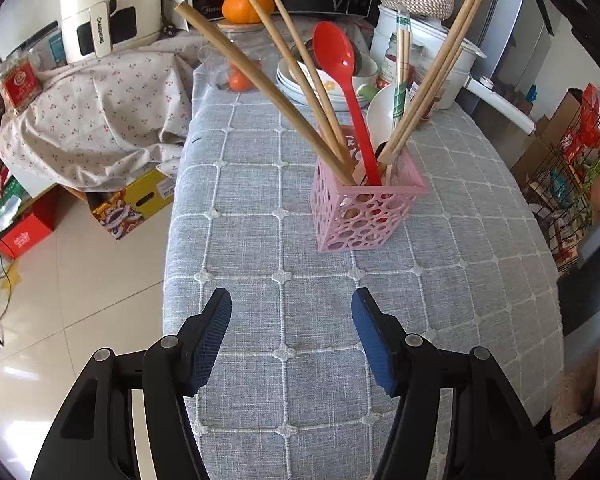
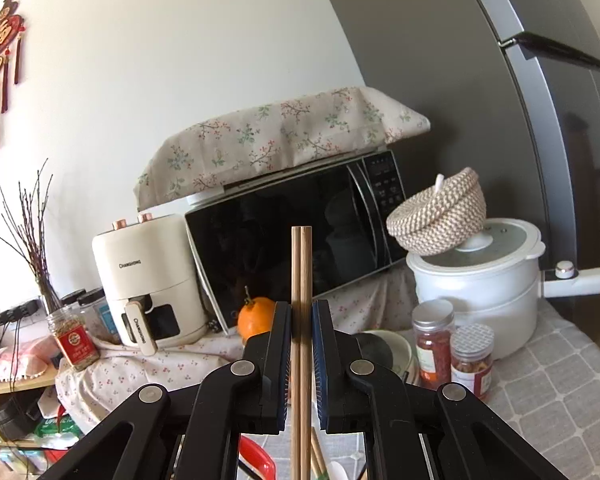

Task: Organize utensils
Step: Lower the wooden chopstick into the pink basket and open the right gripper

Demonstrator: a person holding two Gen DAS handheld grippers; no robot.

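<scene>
A pink perforated utensil holder point(image 1: 364, 208) stands on the grey checked tablecloth point(image 1: 260, 240). It holds several wooden chopsticks point(image 1: 260, 80), a red spoon point(image 1: 340, 64) and a white spoon point(image 1: 384, 116). A pair of chopsticks point(image 1: 440, 64) leans up to the right out of it. My left gripper point(image 1: 291, 300) is open and empty, low over the cloth in front of the holder. In the right wrist view my right gripper point(image 2: 301, 308) is shut on a pair of upright wooden chopsticks point(image 2: 301, 264), above the holder's red spoon point(image 2: 256, 456).
Stacked white plates point(image 1: 300, 84), jars point(image 2: 452, 344), a white pot point(image 2: 480, 280) with a woven basket point(image 2: 436, 216) on it, an orange point(image 2: 256, 316), a microwave point(image 2: 292, 248) and an air fryer point(image 2: 148, 276) crowd the table's far end. The table's left edge point(image 1: 172, 240) drops to the tiled floor.
</scene>
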